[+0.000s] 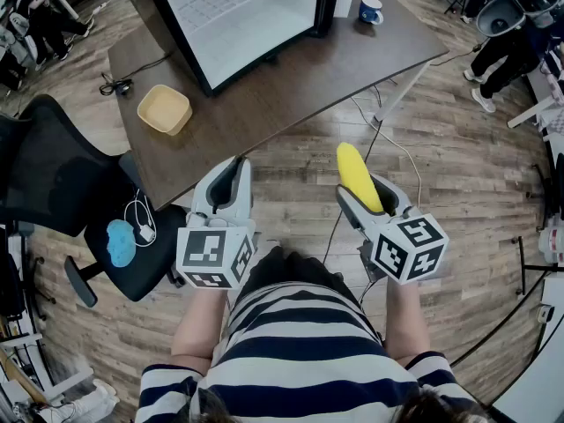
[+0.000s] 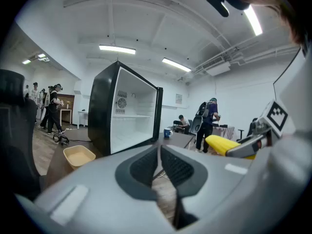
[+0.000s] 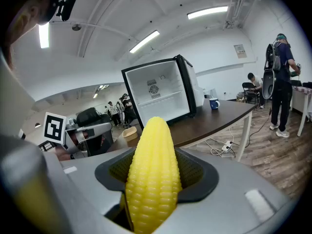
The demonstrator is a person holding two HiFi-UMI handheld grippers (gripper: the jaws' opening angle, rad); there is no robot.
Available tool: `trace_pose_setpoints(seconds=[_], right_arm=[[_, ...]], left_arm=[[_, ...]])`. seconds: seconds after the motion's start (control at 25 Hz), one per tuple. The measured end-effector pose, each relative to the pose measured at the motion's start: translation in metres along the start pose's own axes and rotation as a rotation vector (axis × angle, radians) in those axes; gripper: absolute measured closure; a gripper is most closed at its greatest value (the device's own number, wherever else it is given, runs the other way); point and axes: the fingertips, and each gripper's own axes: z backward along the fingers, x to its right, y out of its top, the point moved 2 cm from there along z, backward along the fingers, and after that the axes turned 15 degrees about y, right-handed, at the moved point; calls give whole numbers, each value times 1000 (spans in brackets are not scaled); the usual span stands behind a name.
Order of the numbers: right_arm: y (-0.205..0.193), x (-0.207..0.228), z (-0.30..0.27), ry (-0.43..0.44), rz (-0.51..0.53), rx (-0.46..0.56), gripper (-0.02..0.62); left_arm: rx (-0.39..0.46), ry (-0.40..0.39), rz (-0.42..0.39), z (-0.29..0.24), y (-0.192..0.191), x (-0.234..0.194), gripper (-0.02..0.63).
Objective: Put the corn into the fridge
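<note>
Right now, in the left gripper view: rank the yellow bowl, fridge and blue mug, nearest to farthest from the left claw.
1. Yellow bowl: low left, closest.
2. Fridge: centre-left, behind the bowl, its open interior showing.
3. Blue mug: small, past the fridge's right side, farthest back.

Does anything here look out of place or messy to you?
Nothing is spilled or broken. The one oddity: a fridge stands on the table, open and empty. The corn is held lengthwise in the right gripper.
</note>
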Motion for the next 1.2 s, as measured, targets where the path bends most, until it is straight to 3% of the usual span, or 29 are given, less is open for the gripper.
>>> trace_pose_setpoints(seconds=[0.56,1.04,1.2], right_arm=[[-3,-7,-6,21,-33,-6,347],[4,-11,-40,8,-22,-41,347],[9,-10,-59,0,-20,-56,347]], left_arm=[[-49,6,7,-1,-12,-5,606],[-62,16,-23,-17,-18,-37,606],[-60,-20,6,-28,-17,-47,606]])
